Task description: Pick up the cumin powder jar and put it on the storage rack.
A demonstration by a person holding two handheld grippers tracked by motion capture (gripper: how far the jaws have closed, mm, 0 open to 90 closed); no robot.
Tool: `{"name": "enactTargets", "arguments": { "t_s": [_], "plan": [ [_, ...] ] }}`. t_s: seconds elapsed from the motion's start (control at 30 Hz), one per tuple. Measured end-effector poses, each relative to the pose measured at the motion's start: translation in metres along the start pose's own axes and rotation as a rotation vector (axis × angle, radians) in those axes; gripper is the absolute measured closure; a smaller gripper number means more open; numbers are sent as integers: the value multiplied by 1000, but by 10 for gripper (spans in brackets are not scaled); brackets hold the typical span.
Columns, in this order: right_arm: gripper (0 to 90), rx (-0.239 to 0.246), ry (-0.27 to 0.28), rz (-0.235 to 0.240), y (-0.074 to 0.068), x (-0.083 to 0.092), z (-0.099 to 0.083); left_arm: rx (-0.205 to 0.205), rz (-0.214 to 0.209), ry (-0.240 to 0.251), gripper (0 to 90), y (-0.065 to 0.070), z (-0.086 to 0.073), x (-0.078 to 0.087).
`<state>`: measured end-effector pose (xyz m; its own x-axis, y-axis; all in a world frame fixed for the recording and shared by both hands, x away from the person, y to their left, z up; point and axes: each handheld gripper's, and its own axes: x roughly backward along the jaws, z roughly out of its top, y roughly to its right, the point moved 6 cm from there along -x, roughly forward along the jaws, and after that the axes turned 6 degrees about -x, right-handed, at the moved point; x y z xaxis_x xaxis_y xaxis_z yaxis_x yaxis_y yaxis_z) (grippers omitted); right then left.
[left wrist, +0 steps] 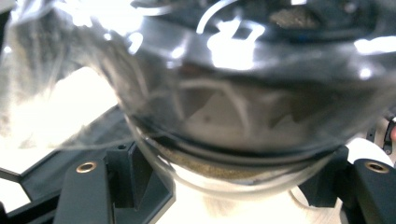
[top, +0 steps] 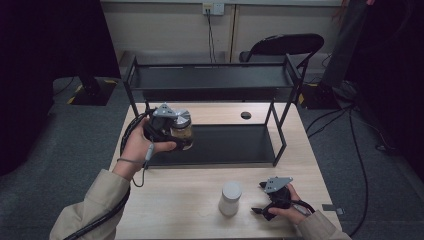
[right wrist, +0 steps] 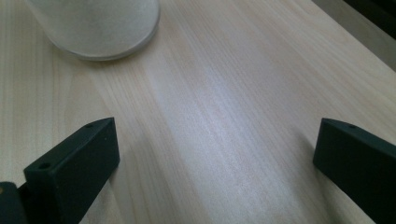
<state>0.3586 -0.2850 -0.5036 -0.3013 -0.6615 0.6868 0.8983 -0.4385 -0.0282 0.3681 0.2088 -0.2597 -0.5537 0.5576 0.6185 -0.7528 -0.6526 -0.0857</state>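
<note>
Already lifted: glass jar (top: 181, 131) clamped in left gripper (top: 167, 127) jaws, centre-left above rack's lower shelf (top: 225, 145); unplaced. Right gripper (top: 264, 202) jaws wide, empty, beside white canister (top: 230, 198) on bench (top: 200, 215).

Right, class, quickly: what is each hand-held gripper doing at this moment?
Left hand-held gripper: closed on a glass jar, above the rack's lower shelf.
Right hand-held gripper: open, holding nothing.

no readable text, labels, brands, numbers or signs

My light wooden table (top: 200, 200), black two-tier rack (top: 215, 145) standing on it beyond my grippers, white canister (top: 230, 198) just left of the right one
</note>
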Motion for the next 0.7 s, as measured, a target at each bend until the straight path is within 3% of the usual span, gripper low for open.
{"name": "enactTargets", "arguments": {
  "t_s": [0.4, 0.7],
  "plan": [
    [0, 0, 0, 0, 0, 0, 0, 5, 21, 3, 309, -16, 38, 14],
    [0, -1, -2, 0, 0, 0, 0, 40, 47, 30, 309, -24, 71, 21]
  ]
}}
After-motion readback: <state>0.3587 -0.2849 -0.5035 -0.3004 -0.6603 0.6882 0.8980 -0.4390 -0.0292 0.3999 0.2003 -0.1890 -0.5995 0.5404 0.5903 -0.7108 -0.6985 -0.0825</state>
